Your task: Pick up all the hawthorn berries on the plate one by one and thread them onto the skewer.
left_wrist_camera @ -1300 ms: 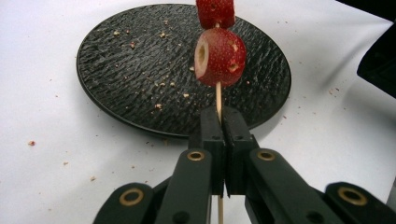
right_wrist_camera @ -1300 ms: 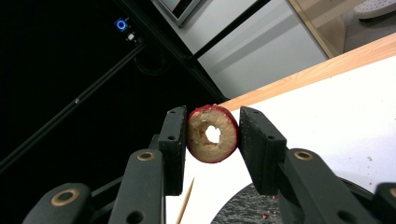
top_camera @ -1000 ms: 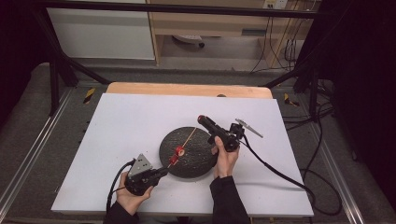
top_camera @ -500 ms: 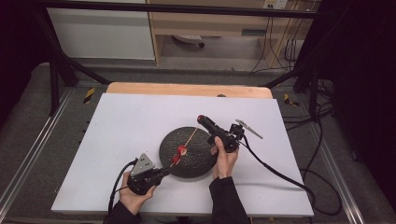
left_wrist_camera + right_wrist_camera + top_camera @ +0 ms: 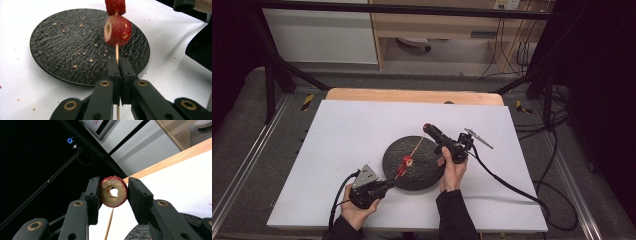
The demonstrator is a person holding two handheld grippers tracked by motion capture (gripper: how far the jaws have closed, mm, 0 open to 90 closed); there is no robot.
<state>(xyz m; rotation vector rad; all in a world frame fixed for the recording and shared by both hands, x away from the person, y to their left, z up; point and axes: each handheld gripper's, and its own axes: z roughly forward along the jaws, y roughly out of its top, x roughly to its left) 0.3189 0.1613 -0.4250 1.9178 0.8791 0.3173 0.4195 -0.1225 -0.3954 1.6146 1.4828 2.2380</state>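
Skewering of fruit pieces was the work in hand. A thin wooden skewer (image 5: pixel 117 51) was clamped between the shut jaws of the left gripper (image 5: pixel 117 65), low on its shaft, so that its free end pointed up and away over the dark textured plate (image 5: pixel 62 47). Two red fruit pieces (image 5: pixel 118 30) were already threaded on it, one above the other; holding them over the plate probably let the crumbs fall there and not on the white table (image 5: pixel 347 130).

A third cored fruit piece (image 5: pixel 113 191) was gripped by its sides between the jaws of the right gripper (image 5: pixel 113 192), its hollow centre left uncovered and facing the camera. It was presumably held so in order that the skewer tip could pass through the hole. In the right gripper view the skewer was seen just below this piece, not yet entered.

Compared with a second earlier, in the high view the threaded pieces were seen nearer the left gripper (image 5: pixel 384 186), lower on the plate (image 5: pixel 427 175), while the right gripper (image 5: pixel 428 128) was found in almost the same place above the plate's far edge.
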